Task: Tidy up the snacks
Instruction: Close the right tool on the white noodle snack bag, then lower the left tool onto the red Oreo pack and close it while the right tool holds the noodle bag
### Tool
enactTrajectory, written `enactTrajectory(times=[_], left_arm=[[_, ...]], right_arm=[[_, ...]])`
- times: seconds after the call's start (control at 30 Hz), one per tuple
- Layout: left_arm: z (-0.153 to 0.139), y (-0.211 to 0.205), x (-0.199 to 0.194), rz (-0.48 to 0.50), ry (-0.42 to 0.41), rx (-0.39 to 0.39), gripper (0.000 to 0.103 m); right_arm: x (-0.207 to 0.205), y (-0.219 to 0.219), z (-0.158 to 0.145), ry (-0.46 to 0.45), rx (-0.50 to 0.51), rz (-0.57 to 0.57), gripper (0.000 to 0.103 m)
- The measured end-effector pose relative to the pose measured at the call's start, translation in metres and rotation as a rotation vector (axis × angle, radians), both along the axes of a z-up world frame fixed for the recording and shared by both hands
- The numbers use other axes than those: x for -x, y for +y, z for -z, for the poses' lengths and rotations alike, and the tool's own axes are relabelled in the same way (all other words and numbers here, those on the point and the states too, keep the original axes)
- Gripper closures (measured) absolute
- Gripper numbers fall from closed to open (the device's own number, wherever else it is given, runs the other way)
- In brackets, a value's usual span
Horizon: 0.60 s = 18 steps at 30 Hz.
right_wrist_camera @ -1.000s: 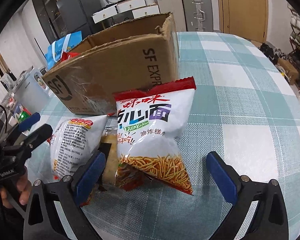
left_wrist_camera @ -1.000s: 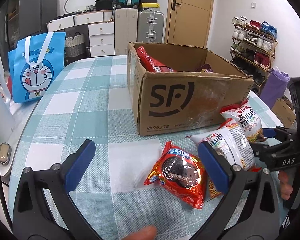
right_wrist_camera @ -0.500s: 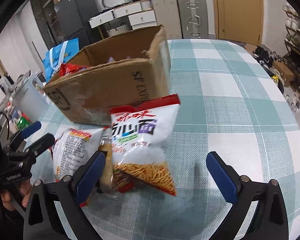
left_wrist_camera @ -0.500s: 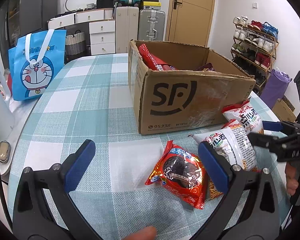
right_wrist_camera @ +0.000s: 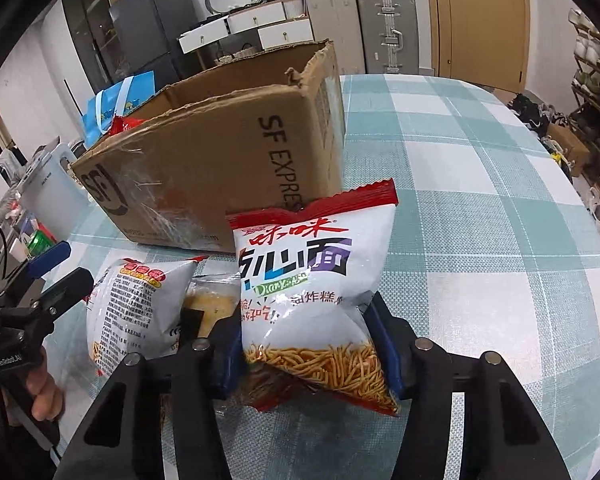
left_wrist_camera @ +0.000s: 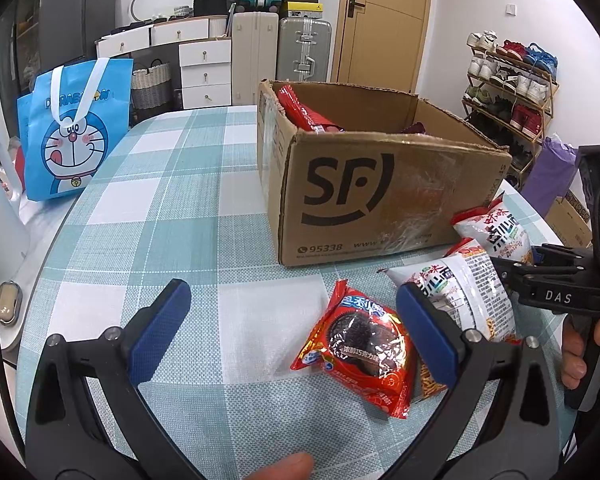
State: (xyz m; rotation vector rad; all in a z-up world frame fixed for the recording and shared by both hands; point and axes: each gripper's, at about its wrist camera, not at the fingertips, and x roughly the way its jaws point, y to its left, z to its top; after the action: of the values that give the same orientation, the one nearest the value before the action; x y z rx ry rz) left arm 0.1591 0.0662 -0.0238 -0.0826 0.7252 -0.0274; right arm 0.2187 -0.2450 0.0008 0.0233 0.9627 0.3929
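**Right tongs clamp the noodle snack bag beside the box**

The table (left_wrist_camera: 188,208), covered with a green and white check cloth, carries everything. The cardboard box (left_wrist_camera: 380,200) stands open in the middle of it, and red packets already lie inside it. All the loose snacks lie just in front of the box, near its right corner.

The largest of them is the white noodle snack bag (right_wrist_camera: 312,288), with a red top edge. It stands close to the box corner. The right tongs (right_wrist_camera: 308,352) have just been closing, and the bag is between them: the blue pads press on its lower part from both sides, and the film bulges and creases above the grip. Left of this bag, still in front of the box, lies a second white bag (right_wrist_camera: 136,312) with its printed back up, and a small yellowish packet (right_wrist_camera: 212,304) is pressed between the two. Further left lies the red cookie packet (left_wrist_camera: 360,344).

The left tongs (left_wrist_camera: 292,332) hover above the table in front of the box, wide apart and empty; the cookie packet lies just beside the right pad.

I judge that the bag is light, puffed with air and slippery, and its contents are brittle. A gentle hold on the flat lower seam, or across the narrow width, seems safer than a squeeze on the middle, which may crush the noodles.
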Motion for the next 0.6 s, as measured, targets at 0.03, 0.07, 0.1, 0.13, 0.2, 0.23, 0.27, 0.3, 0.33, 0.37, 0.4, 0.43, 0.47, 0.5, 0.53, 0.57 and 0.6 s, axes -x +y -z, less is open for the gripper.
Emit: enactTrajectory(times=[0.03, 0.07, 0.1, 0.13, 0.2, 0.23, 0.27, 0.3, 0.33, 0.37, 0.4, 0.43, 0.47, 0.5, 0.53, 0.57, 0.6], left_arm=[[0.000, 0.000, 0.000, 0.000, 0.000, 0.000, 0.001], [0.000, 0.000, 0.000, 0.000, 0.000, 0.000, 0.001], [0.000, 0.000, 0.000, 0.000, 0.001, 0.000, 0.001], [0.000, 0.000, 0.000, 0.000, 0.001, 0.000, 0.001], [0.001, 0.001, 0.000, 0.000, 0.003, 0.002, 0.001], [0.001, 0.001, -0.001, -0.001, 0.004, 0.003, 0.001], [0.002, 0.001, -0.001, -0.001, 0.006, 0.004, 0.001], [0.002, 0.001, -0.001, -0.002, 0.007, 0.005, 0.001], [0.002, 0.001, -0.001, -0.003, 0.009, 0.006, 0.001], [0.002, 0.001, -0.002, -0.003, 0.010, 0.007, 0.001], [0.003, 0.002, -0.002, -0.002, 0.017, 0.010, 0.001], [0.004, 0.002, -0.003, 0.002, 0.024, 0.013, 0.001], [0.005, 0.002, -0.004, 0.004, 0.029, 0.012, 0.001], [0.005, 0.001, -0.004, 0.003, 0.028, 0.009, 0.001], [0.005, 0.001, -0.004, 0.003, 0.026, 0.008, 0.001], [0.005, 0.001, -0.003, 0.006, 0.024, 0.009, 0.001], [0.005, 0.000, -0.003, 0.005, 0.025, 0.008, 0.001]], right_arm=[[0.002, 0.001, -0.001, -0.001, -0.003, -0.001, 0.050], [0.004, 0.000, -0.001, -0.004, -0.007, -0.005, 0.051], [0.005, -0.001, -0.003, -0.015, -0.012, -0.008, 0.051], [0.006, -0.001, -0.004, -0.024, -0.015, -0.009, 0.051], [0.007, -0.002, -0.007, -0.038, -0.027, -0.011, 0.051], [0.009, -0.003, -0.009, -0.045, -0.035, -0.014, 0.051], [0.010, -0.004, -0.012, -0.057, -0.044, -0.016, 0.051], [0.012, -0.004, -0.014, -0.064, -0.048, -0.018, 0.051], [0.013, -0.005, -0.017, -0.074, -0.058, -0.022, 0.051], [0.015, -0.005, -0.018, -0.082, -0.065, -0.026, 0.051], [0.017, -0.005, -0.020, -0.092, -0.073, -0.032, 0.051], [0.016, -0.006, -0.022, -0.100, -0.077, -0.035, 0.051], [0.018, -0.006, -0.024, -0.107, -0.082, -0.041, 0.051], [0.019, -0.006, -0.025, -0.113, -0.086, -0.043, 0.051], [0.021, -0.005, -0.027, -0.118, -0.087, -0.045, 0.051], [0.022, -0.005, -0.028, -0.120, -0.087, -0.048, 0.051], [0.024, -0.004, -0.029, -0.123, -0.090, -0.050, 0.051]])
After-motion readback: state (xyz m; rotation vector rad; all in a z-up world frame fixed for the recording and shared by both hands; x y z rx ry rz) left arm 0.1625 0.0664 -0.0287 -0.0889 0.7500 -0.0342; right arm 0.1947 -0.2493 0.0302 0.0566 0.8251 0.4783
